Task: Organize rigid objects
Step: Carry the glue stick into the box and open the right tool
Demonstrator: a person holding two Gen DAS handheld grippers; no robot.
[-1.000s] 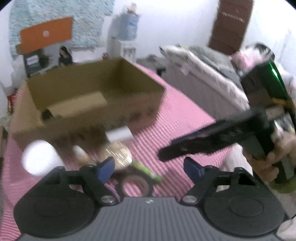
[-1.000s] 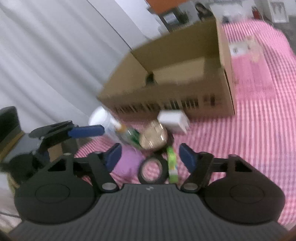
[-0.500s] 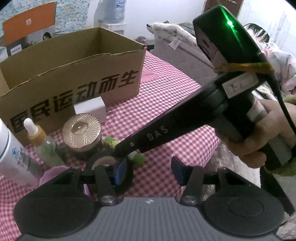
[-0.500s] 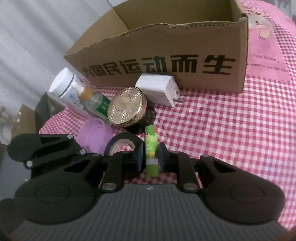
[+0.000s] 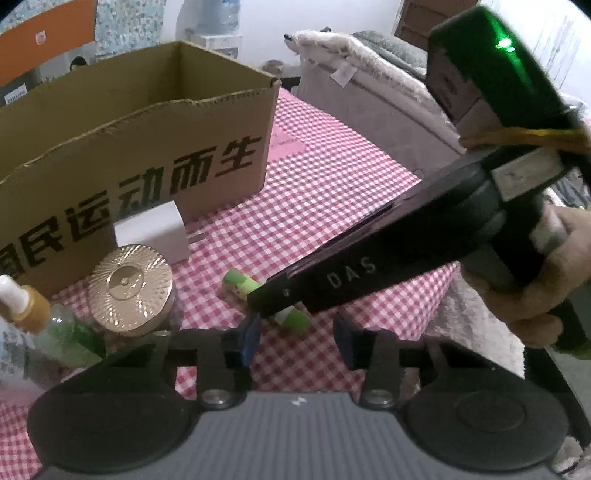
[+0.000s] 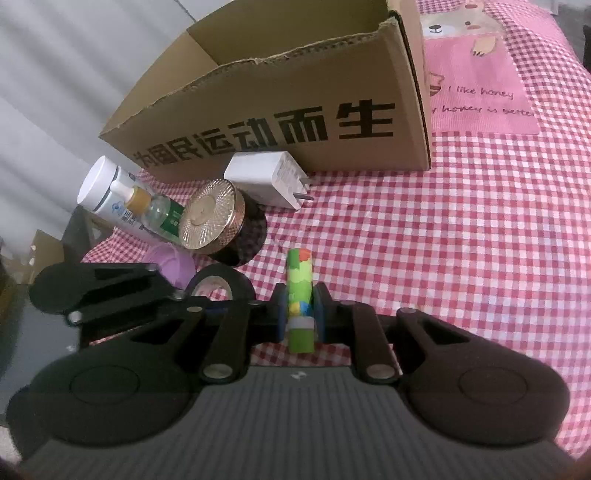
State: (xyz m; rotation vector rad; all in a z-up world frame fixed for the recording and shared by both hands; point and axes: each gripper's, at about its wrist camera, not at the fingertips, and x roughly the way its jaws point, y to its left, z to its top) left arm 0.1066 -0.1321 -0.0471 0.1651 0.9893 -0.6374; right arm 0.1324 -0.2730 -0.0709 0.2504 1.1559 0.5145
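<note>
Between your right hand-held gripper (image 6: 300, 314) pads sits one green tube (image 6: 300, 291), clamped at its middle, lying on the checked bench (image 6: 461, 229). At 10 o'clock, just beside it, stands one black tape roll (image 6: 221, 284), then one purple item (image 6: 171, 260), one gold-lidded jar (image 6: 214, 218), one dropper bottle (image 6: 155, 206) and one white bottle (image 6: 98, 184). Farther, at 12 o'clock, one white charger (image 6: 266, 177) touches one cardboard box (image 6: 295, 103). Your left hand-held gripper (image 5: 297, 341) hangs open, holding nothing.

home | sofa (image 5: 373, 74) | water dispenser (image 5: 218, 22) | gingham tablecloth (image 6: 461, 240)
</note>
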